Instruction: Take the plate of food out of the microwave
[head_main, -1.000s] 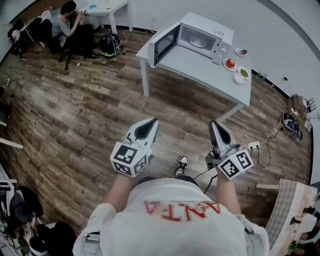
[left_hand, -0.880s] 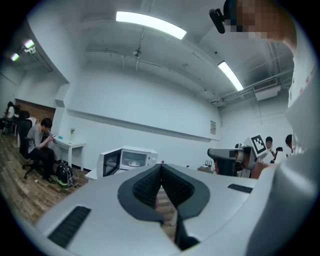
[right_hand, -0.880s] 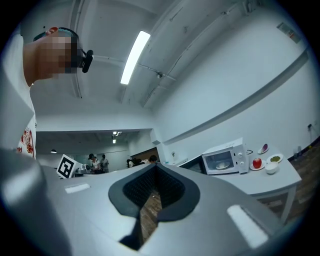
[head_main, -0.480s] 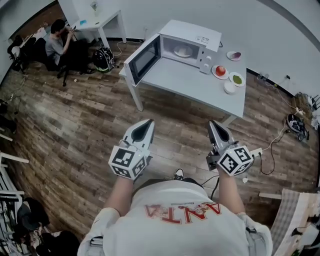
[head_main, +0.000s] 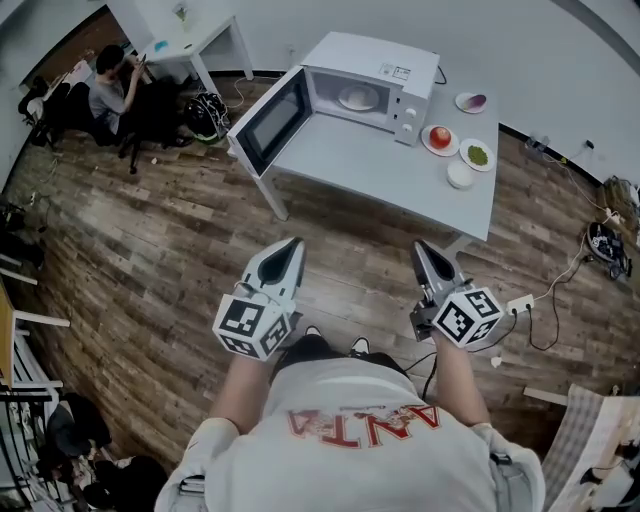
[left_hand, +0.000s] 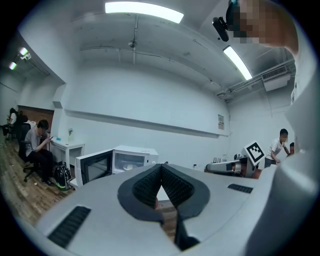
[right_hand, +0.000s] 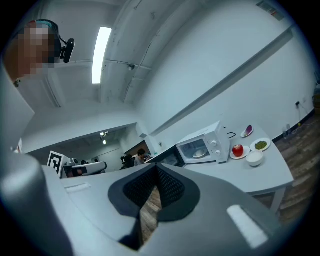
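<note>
A white microwave (head_main: 368, 75) stands on a grey table (head_main: 400, 165) with its door (head_main: 265, 120) swung open to the left. Inside it sits a white plate of food (head_main: 358, 98), also seen in the right gripper view (right_hand: 198, 154). Both grippers are held well short of the table, over the wooden floor. My left gripper (head_main: 291, 245) is shut with nothing in it, its tips touching (left_hand: 161, 166). My right gripper (head_main: 424, 247) is shut and empty too (right_hand: 156, 167).
To the right of the microwave lie a plate with a red apple (head_main: 438, 137), a plate of green food (head_main: 477, 155), a white bowl (head_main: 460, 175) and a small dish (head_main: 471, 102). A seated person (head_main: 105, 85) is by a white desk (head_main: 185, 30) at far left. Cables (head_main: 560, 280) trail at right.
The person has walked closer to the table; the microwave and table sit lower and larger in the head view. Both grippers stay shut and held in front.
</note>
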